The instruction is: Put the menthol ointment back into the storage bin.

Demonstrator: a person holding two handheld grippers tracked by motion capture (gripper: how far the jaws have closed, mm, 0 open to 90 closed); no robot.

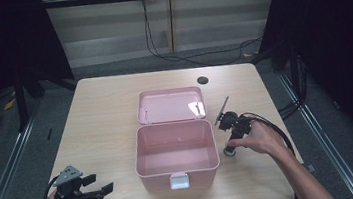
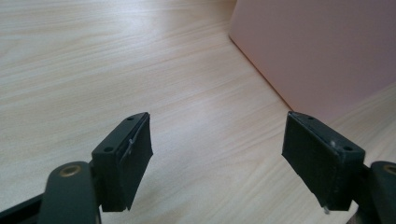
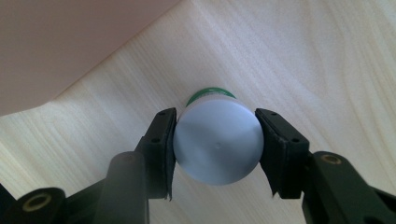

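Right hand-held gripper (image 3: pixel 215 142) clamps the white-capped bottle (image 3: pixel 217 140) (pads pressing).

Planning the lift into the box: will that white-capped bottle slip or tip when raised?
The bottle looks rigid, so the right gripper, its pads flat on the round cap, probably holds. The smooth cap could twist or slip. Set down, it seems narrow and upright beside the pink box, so may tip.

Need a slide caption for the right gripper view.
Right gripper shut on a white-capped bottle standing on the table beside the pink box.
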